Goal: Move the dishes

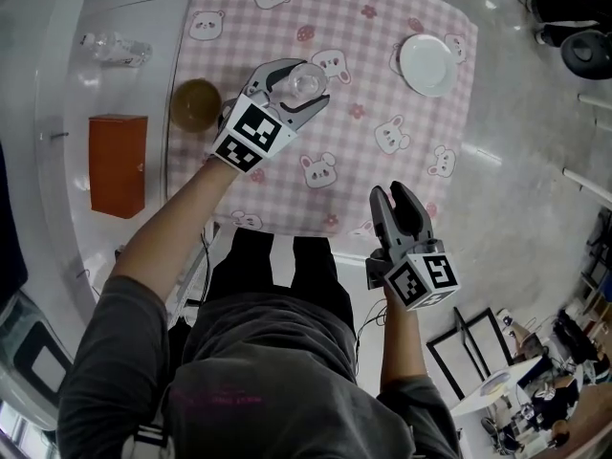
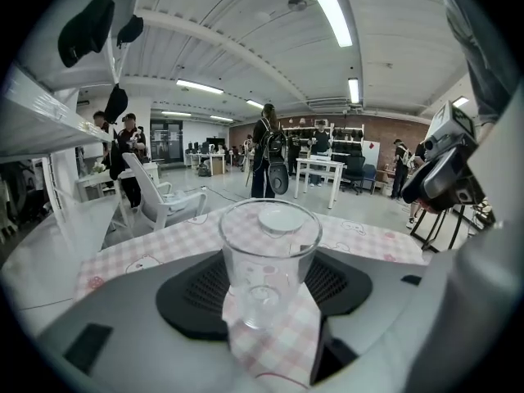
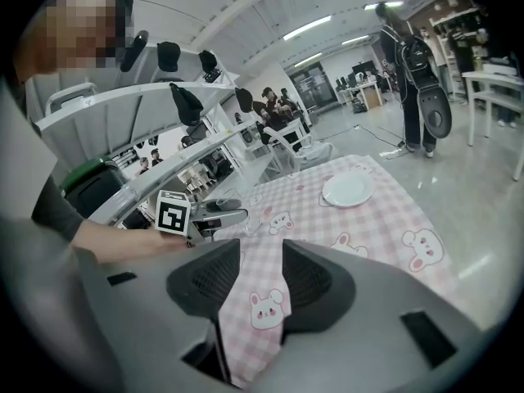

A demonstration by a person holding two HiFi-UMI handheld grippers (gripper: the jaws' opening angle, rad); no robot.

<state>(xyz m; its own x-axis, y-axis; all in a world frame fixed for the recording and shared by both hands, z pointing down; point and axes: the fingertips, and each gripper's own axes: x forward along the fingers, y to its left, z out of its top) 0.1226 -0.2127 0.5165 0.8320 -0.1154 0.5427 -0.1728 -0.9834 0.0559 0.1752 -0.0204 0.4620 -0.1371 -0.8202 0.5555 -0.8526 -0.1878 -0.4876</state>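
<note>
— Over the pink checked bear-print tablecloth (image 1: pixel 316 22), held upright between the left gripper's (image 1: pixel 312 82) jaws: a clear drinking glass (image 2: pixel 268 256), black pads pressed to both its sides.

— And on the right?

— At the cloth's near edge with the right gripper (image 1: pixel 390 191); jaws slightly parted, gripping nothing.

— Other dishes?

— Toward the far right corner, well apart from both grippers, a round white plate (image 1: pixel 427 64); just beside the cloth's left edge on the white table (image 1: pixel 67 84), a round brown bowl (image 1: pixel 195 104).
</note>
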